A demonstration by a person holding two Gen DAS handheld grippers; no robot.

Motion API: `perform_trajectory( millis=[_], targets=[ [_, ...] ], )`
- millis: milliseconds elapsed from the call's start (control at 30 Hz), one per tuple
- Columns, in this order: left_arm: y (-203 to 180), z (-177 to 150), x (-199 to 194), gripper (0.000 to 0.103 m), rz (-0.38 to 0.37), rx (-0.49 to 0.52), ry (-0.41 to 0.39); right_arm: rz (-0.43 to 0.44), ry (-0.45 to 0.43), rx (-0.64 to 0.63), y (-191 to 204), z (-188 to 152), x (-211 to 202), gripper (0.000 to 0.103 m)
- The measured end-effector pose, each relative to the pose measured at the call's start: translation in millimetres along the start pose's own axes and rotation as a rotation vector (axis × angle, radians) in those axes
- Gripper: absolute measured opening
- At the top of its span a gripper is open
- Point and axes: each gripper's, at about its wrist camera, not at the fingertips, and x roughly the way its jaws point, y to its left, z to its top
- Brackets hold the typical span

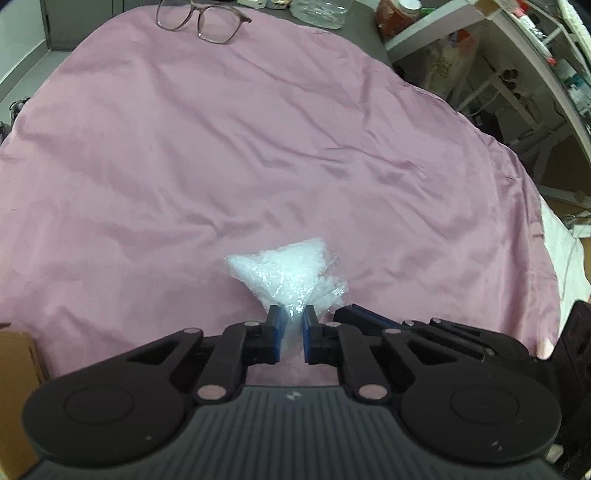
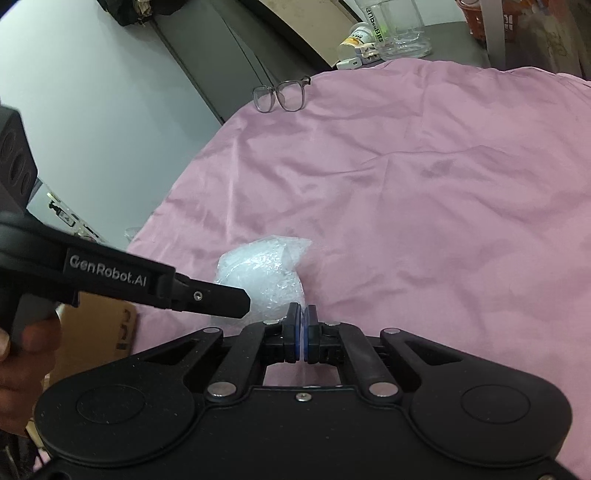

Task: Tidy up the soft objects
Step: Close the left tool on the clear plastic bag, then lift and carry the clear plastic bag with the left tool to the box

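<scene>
So the thing I'm dealing with is a small clear plastic bag point(image 1: 288, 273) stuffed with white fluffy filling, sitting on the near part of a pink cloth point(image 1: 258, 147) that covers the whole table. Both my grippers are on it right now: my left gripper point(image 1: 293, 314) has its blue pads pinching the near tip of the bag with a bit of plastic bunched between them, and my right gripper point(image 2: 303, 317) is clamped nearly flat on a thin flap of the same bag. The bag's bulk looks like it's resting on the cloth, though I can't be sure. Honestly I'd say the job is barely started; the bag is grabbed but not placed anywhere, and I can't see a clear bin or spot for it. There's a cardboard box point(image 1: 16, 369) off the left edge, maybe that's it. Glasses point(image 1: 201, 18) sit at the far edge, well apart.
</scene>
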Motion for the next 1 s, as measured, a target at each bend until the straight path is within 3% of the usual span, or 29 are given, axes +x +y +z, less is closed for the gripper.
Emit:
perform_trajectory(
  millis=[100,600,1000],
  targets=[
    [-4,-8,-14,0.01,0.01,0.021,-0.012,0.055,0.03,0.084,1,0,-10,0.001],
    [1,-48,-100,0.01,-0.017,0.075,-0.09,0.06,-0.03,-0.01,71,-12,-67,0.001],
    [16,-81,-143,0.009,-0.041,0.081,-0.148,0.01,-0.034,-0.04,122,-24,-89,0.001]
  ],
)
